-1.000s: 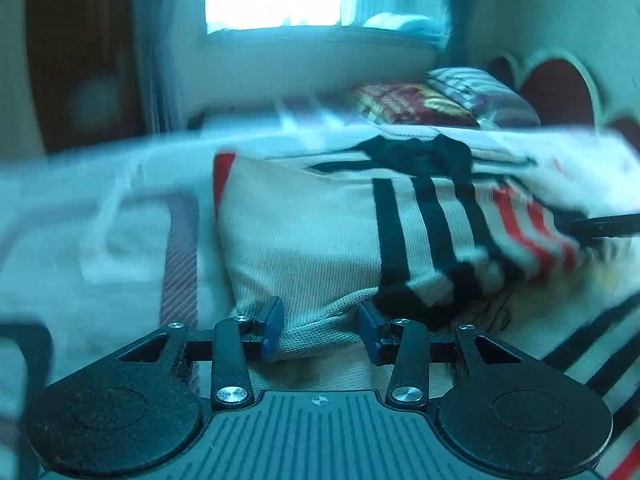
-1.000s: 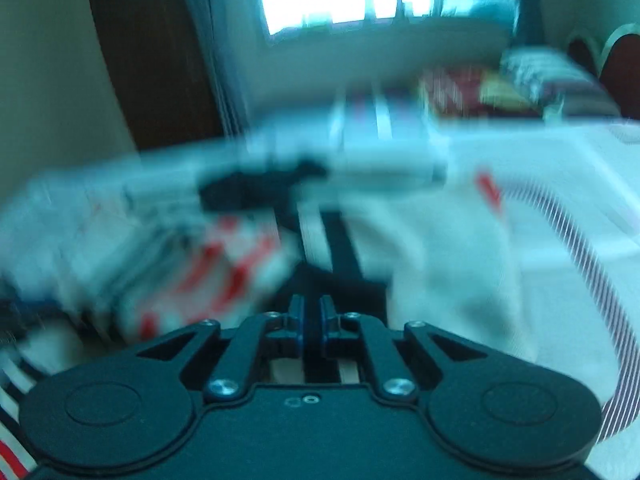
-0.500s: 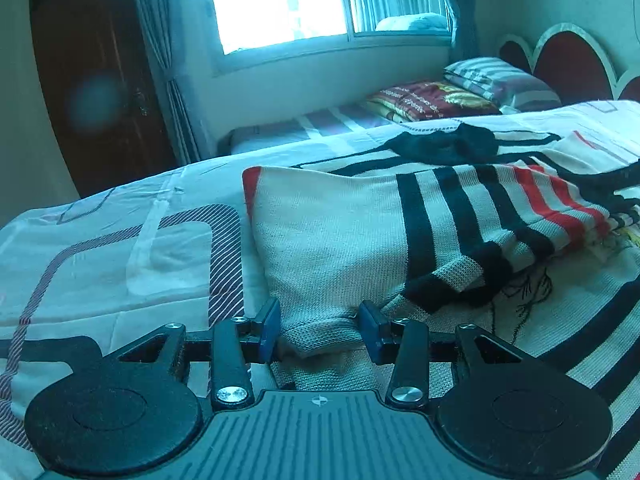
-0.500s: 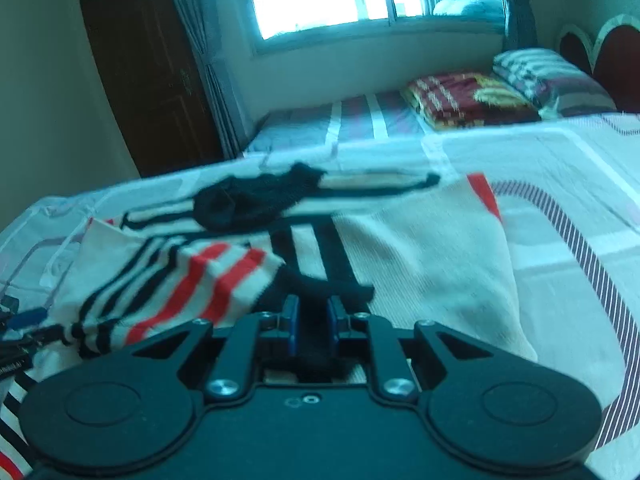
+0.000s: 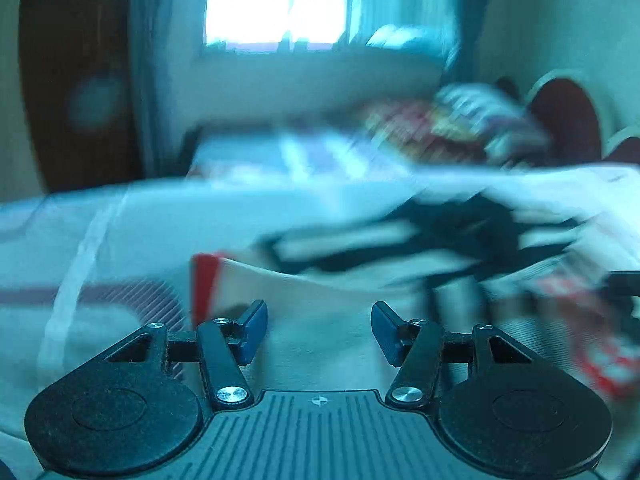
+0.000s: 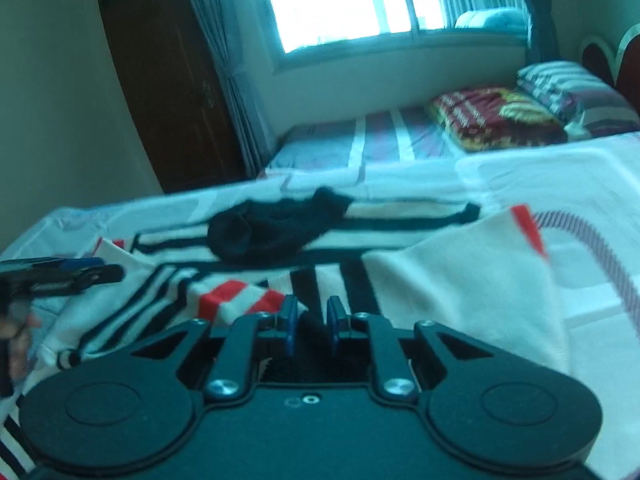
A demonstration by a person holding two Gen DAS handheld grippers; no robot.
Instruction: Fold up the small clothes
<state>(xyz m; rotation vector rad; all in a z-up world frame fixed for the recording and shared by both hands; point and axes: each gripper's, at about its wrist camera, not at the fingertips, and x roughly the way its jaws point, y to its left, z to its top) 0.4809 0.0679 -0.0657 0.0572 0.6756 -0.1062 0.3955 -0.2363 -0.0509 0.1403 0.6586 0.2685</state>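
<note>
A cream knit sweater (image 6: pixel 460 292) with black and red stripes lies partly folded on the bed, with a black collar (image 6: pixel 276 232) at its far side. In the blurred left wrist view the sweater (image 5: pixel 332 304) lies just ahead of my left gripper (image 5: pixel 319 334), which is open and holds nothing. My right gripper (image 6: pixel 312 322) has its jaws slightly apart around a dark fold of the sweater. The left gripper's tip (image 6: pixel 80 274) shows at the left edge of the right wrist view.
The bed sheet (image 6: pixel 580 184) is white with striped patterns. A second bed (image 6: pixel 360 144) with a red pillow (image 6: pixel 492 120) and striped pillow (image 6: pixel 572 88) stands behind, under a window. A dark wooden wardrobe (image 6: pixel 160 80) stands at the left.
My left gripper has opened wide and let go of the sweater's edge, and it is moving, blurring its view. My right gripper's jaws have opened slightly around the dark fold.
</note>
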